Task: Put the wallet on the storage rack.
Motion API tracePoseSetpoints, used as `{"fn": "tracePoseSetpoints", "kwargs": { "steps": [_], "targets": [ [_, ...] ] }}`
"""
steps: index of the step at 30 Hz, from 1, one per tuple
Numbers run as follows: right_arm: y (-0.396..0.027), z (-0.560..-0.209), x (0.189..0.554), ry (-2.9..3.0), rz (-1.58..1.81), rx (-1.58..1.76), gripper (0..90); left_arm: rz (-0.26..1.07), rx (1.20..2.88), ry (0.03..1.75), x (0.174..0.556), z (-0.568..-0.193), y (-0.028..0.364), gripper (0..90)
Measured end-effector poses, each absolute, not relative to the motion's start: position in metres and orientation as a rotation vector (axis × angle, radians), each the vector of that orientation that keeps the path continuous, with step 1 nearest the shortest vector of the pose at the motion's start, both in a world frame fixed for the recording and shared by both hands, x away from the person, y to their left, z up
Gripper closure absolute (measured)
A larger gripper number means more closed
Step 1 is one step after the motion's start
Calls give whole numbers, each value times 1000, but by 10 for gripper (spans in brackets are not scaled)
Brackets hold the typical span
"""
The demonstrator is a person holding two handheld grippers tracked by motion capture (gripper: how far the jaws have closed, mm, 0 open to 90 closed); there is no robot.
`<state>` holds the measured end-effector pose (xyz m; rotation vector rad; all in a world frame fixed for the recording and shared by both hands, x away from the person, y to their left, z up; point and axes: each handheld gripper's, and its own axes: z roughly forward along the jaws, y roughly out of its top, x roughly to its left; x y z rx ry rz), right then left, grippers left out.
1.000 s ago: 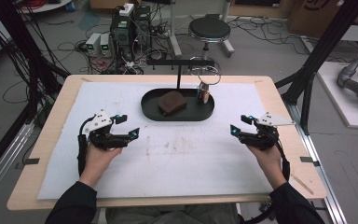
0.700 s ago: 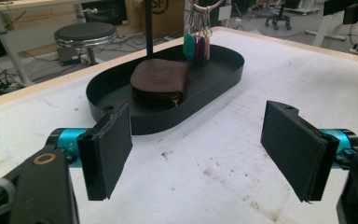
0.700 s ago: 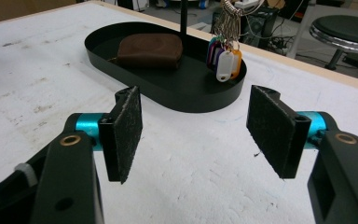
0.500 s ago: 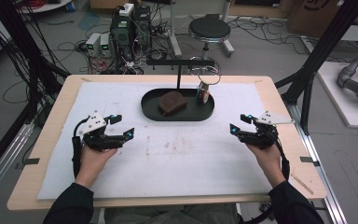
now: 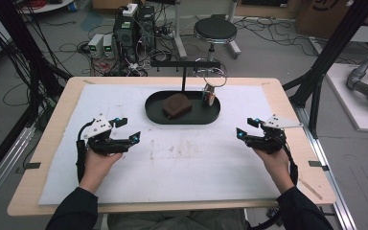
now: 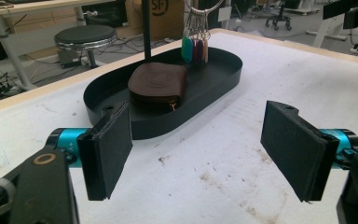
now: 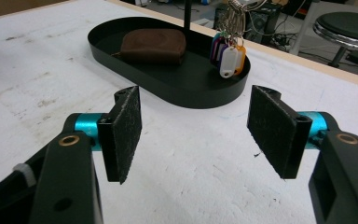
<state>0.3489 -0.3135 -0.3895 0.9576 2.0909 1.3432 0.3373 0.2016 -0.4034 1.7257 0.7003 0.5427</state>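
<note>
Ahead of both grippers sits a black oval tray [image 5: 153, 112] holding a brown pouch [image 5: 176, 105] and a bunch of key tags [image 5: 210, 97] hanging from a stand. Stained white mat lies bare between them. Left gripper [image 5: 128, 130] and right gripper [image 5: 243, 127] gape wide, holding nothing.

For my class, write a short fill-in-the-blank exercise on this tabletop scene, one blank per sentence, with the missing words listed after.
1. The brown leather pouch lies inside the black oval ____.
2. The bunch of coloured key tags hangs from a metal ____.
3. The jaws of the left gripper and the right gripper both stand ____.
4. The white mat between the grippers looks ____.

Missing words: tray; ring; open; stained
</note>
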Motion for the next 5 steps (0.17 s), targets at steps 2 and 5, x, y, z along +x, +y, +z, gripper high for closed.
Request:
{"fn": "tracePoseSetpoints", "kwargs": {
  "steps": [2,5],
  "targets": [
    [-312,-391,351,2092,1343,955,360,545,1730,704,337,-403,202,247],
    [-310,-392,352,2099,1337,948,360,546,1726,705,337,-402,202,247]
  ]
}}
